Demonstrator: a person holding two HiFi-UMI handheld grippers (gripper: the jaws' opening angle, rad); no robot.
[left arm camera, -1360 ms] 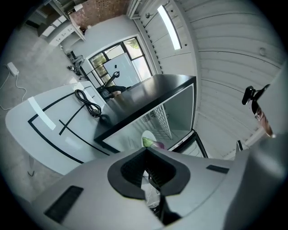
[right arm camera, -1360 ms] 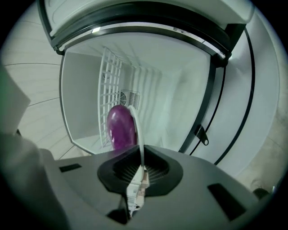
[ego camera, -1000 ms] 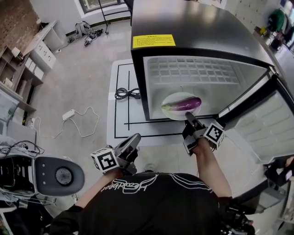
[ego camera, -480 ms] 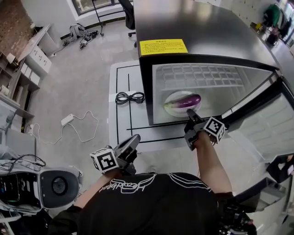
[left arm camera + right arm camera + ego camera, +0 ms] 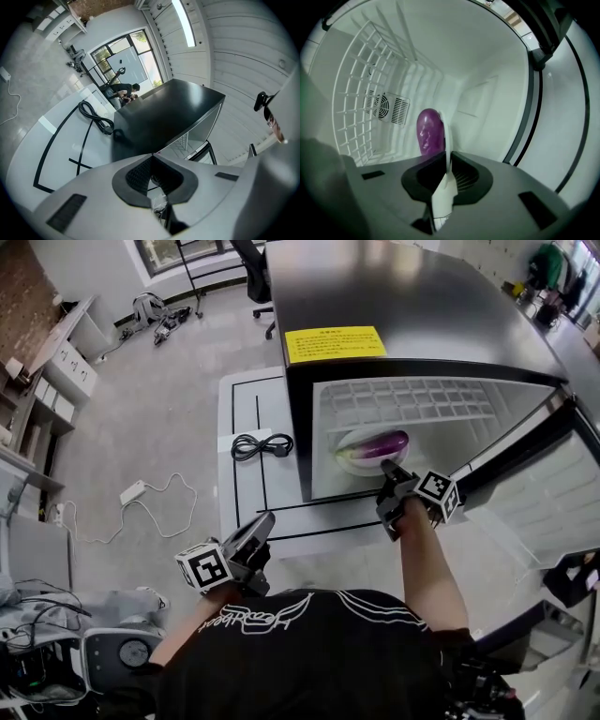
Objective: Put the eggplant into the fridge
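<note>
You have two claws, one eggplant, one plate and one fridge here. Your left claw [image 5: 262, 522] hangs low at the left, over the near edge of the white mat [image 5: 242, 486] and well apart from the fridge. Its jaws are together with nothing between them. One black cable [image 5: 261, 444] lies coiled on the mat, just beside the fridge's left wall.

The black fridge [image 5: 422, 306] stands with its door [image 5: 553, 493] swung open to the right. It has one yellow label [image 5: 335, 343] at the front edge of its top. Low inside, near the front edge of the chamber, is the single white plate [image 5: 340, 457], and the single purple eggplant [image 5: 377, 443] lies across it. From these views you cannot tell whether the plate rests on the fridge floor.

Your right claw [image 5: 386, 468] reaches in at the opening. Its jaws are pinched nearly together on the plate's near rim, and the thin white edge runs between the pads. That claw touches only the plate; the eggplant lies just beyond the pads.
</note>
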